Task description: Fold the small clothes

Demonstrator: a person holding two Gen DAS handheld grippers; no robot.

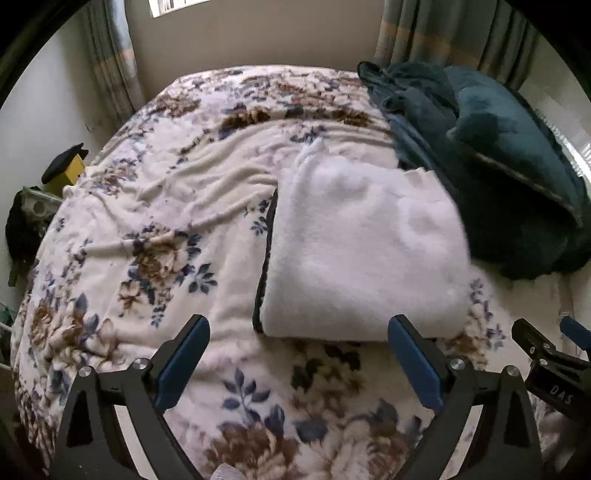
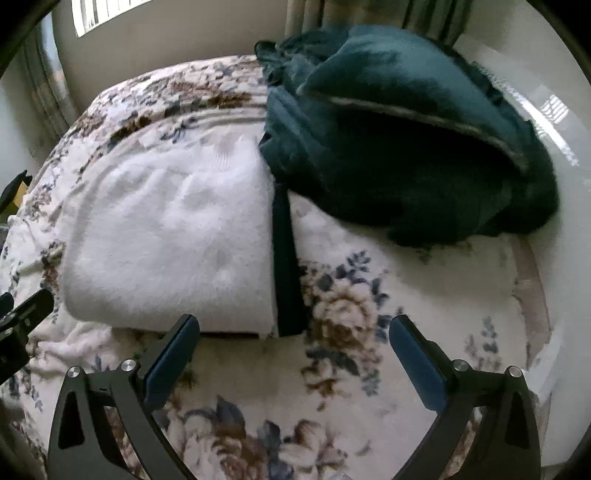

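Observation:
A white fleecy garment (image 1: 365, 251) lies folded flat on the flowered bedspread (image 1: 147, 229), a dark trim strip showing along its left edge. In the right wrist view the same garment (image 2: 166, 243) has a dark strip (image 2: 286, 266) along its right side. My left gripper (image 1: 299, 354) hovers above the bed just in front of the garment's near edge, jaws wide apart, nothing between them. My right gripper (image 2: 295, 350) is likewise open and empty over the garment's near right corner. The right gripper's fingers (image 1: 543, 350) show at the left wrist view's right edge.
A heap of dark teal clothes or blankets (image 1: 491, 158) lies at the back right of the bed, also in the right wrist view (image 2: 399, 140). Curtains (image 1: 454, 33) and a wall stand behind. A yellow item with a black cap (image 1: 66, 170) sits beside the bed's left edge.

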